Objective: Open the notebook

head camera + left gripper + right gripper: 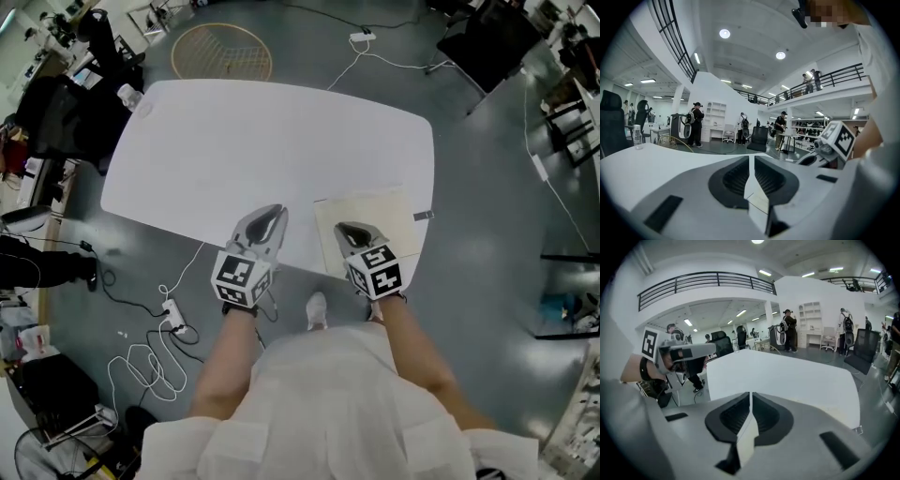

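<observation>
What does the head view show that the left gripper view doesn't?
Head view only: the power strip, cables and the person's shoe. Left gripper view only: standing people, a balcony and ceiling lights. Both: the table, bottle, floor ring and right claw.

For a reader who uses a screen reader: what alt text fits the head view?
Seen from above, a person holds two grippers over the near edge of a white table: the right gripper above a cream notebook lying flat, the left gripper to its left.
</observation>
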Demonstrator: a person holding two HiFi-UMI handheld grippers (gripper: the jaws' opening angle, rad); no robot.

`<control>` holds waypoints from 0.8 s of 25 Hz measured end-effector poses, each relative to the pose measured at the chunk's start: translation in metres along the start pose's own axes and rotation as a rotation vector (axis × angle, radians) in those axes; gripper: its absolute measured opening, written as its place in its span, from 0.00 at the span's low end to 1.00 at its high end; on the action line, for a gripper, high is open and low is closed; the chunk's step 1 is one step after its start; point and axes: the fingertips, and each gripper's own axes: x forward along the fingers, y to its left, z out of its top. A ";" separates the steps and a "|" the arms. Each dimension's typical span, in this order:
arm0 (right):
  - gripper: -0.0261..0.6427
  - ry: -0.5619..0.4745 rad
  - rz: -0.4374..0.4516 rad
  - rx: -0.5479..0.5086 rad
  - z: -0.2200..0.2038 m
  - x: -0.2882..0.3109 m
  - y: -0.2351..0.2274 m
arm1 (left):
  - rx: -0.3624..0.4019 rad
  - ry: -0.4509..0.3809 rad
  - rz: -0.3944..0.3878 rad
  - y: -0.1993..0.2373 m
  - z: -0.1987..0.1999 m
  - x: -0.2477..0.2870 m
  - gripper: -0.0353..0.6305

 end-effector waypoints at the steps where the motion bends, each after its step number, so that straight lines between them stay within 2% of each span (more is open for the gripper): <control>1: 0.07 -0.022 -0.014 0.000 0.007 -0.008 -0.005 | 0.003 -0.008 0.003 0.000 0.005 -0.001 0.09; 7: 0.07 -0.165 -0.124 0.001 0.045 -0.075 -0.040 | -0.001 -0.075 0.026 -0.002 0.043 -0.007 0.09; 14: 0.09 -0.359 -0.248 0.004 0.081 -0.157 -0.089 | 0.037 -0.156 0.020 -0.006 0.092 -0.011 0.09; 20: 0.09 -0.497 -0.310 -0.015 0.103 -0.207 -0.109 | 0.062 -0.209 0.025 -0.013 0.123 -0.015 0.09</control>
